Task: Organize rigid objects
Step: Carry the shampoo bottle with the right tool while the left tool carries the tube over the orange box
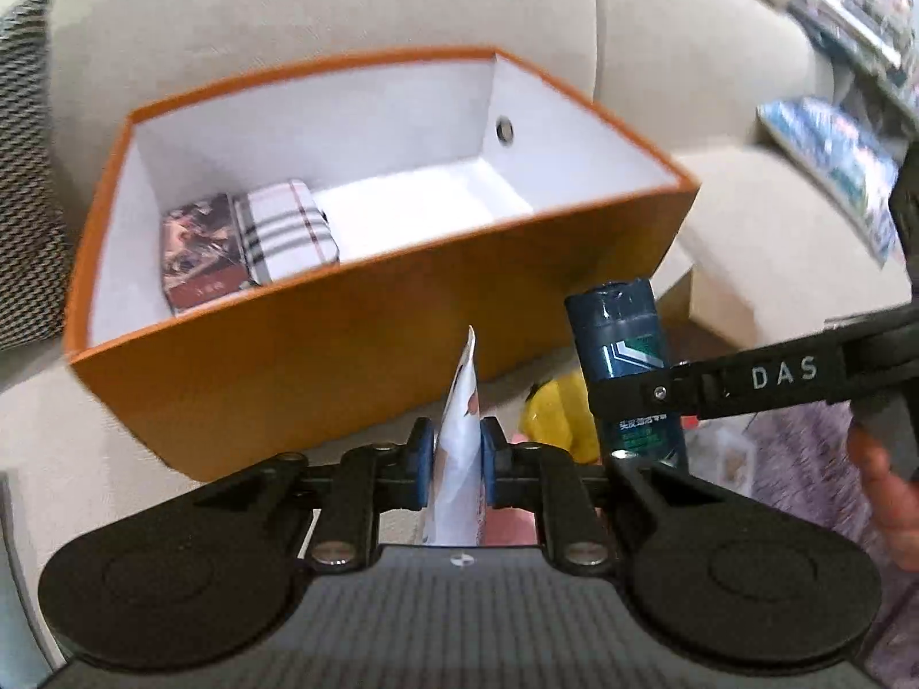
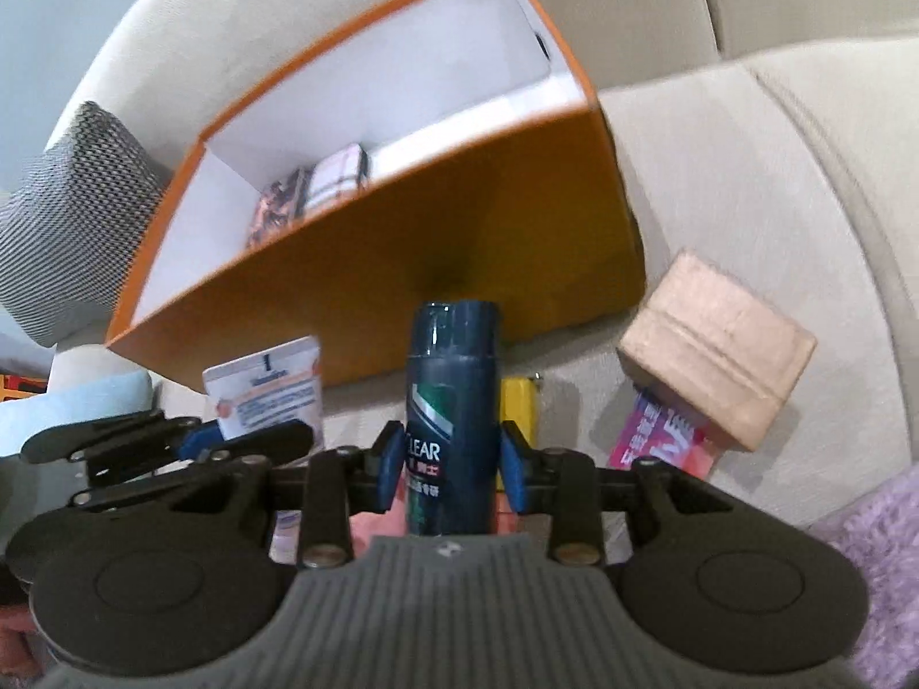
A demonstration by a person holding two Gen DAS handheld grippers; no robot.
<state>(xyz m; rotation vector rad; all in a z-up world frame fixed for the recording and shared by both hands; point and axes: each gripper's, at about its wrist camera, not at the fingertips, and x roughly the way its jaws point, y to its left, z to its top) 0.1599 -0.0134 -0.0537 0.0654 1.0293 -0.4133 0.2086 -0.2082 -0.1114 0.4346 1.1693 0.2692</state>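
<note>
Orange box [image 1: 321, 356] holding two packs, one bottle [image 2: 454, 402], one sachet [image 1: 459, 448]

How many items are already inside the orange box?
2: a dark printed pack at the orange box's left end, and a plaid case touching its right side. The near wall may hide others.

Your items around the open orange cardboard box [image 1: 356, 344]

You have 2 small packs lying flat inside: a dark printed pack [image 1: 201, 252] touching a plaid pack [image 1: 284, 227]; your dark-blue shampoo bottle [image 2: 454, 402] and thin white sachet [image 1: 459, 436] stand upright outside.
</note>
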